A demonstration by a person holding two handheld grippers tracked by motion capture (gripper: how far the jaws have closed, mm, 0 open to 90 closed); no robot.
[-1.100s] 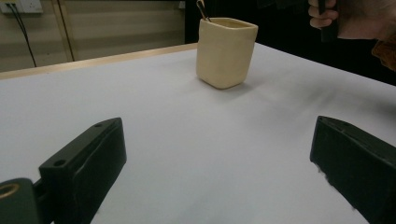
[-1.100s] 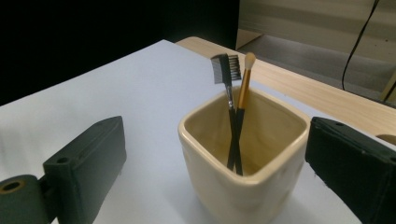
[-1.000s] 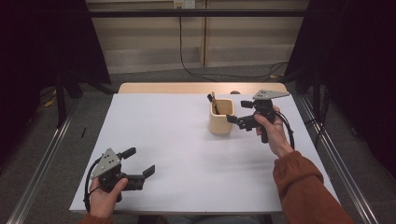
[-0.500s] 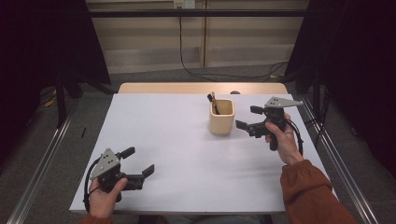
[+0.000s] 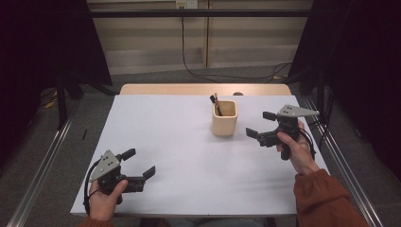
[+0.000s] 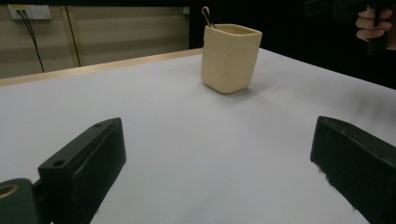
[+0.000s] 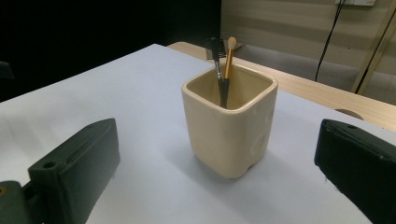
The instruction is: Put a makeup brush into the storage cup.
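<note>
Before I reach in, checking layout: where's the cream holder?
High view: the cream holder stands upright, right of centre on the white table, just left of the right tool.

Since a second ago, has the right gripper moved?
Yes. The right gripper has backed away from the cup, toward the person and the table's right edge; its jaws are open.

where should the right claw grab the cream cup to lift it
Probably across the upper body of the cream cup, coming level from the side it faces. The cup stands upright with flat, squarish walls, and the right claw, open beside it, looks wide enough to span them. Keep below the rim so the jaws miss the two brushes leaning inside.
</note>
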